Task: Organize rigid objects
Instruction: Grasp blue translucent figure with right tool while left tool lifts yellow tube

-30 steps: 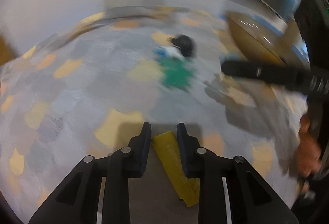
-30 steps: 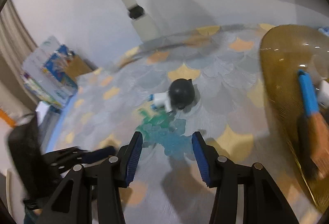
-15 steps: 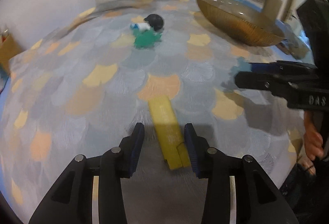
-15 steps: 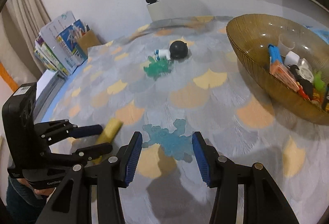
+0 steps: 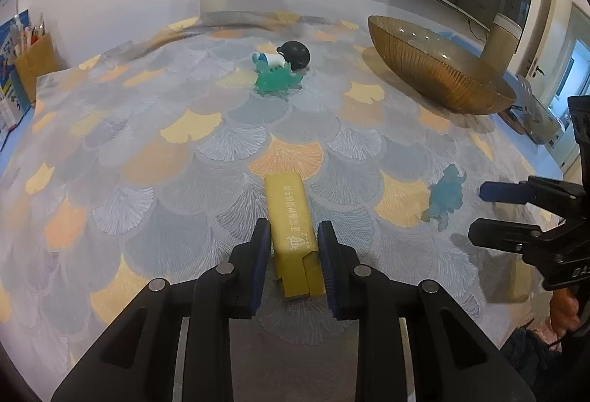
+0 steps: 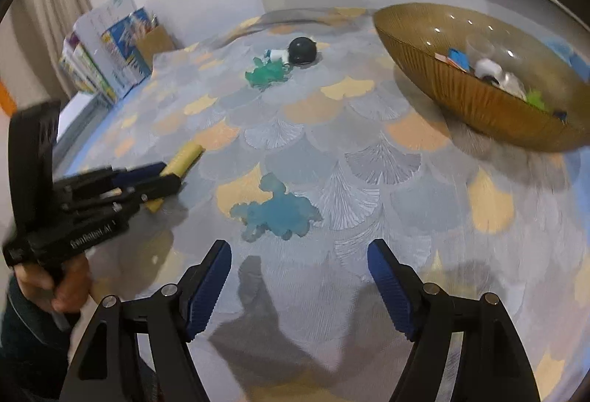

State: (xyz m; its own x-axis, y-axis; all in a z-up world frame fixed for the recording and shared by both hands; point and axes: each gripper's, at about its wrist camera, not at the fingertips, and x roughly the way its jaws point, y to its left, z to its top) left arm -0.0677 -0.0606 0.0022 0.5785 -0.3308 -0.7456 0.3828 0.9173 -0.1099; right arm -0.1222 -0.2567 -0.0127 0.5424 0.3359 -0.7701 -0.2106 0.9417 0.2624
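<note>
A matt yellow cardboard box (image 5: 293, 228) lies on a woven, fan-patterned cloth (image 5: 206, 158). Far right, a glossy ribbed amber glass bowl (image 6: 468, 96); near it a translucent, rubbery blue toy (image 6: 276, 214).

Box (image 5: 291, 217) lies on the cloth (image 5: 155, 158); dinosaur toy (image 5: 444, 195) to its right — bowl (image 5: 435, 70) behind, perhaps farther right.

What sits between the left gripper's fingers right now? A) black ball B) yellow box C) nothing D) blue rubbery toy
B: the yellow box lies between the left gripper fingers, pads against its sides; the blue toy lies ahead of the right gripper.
</note>
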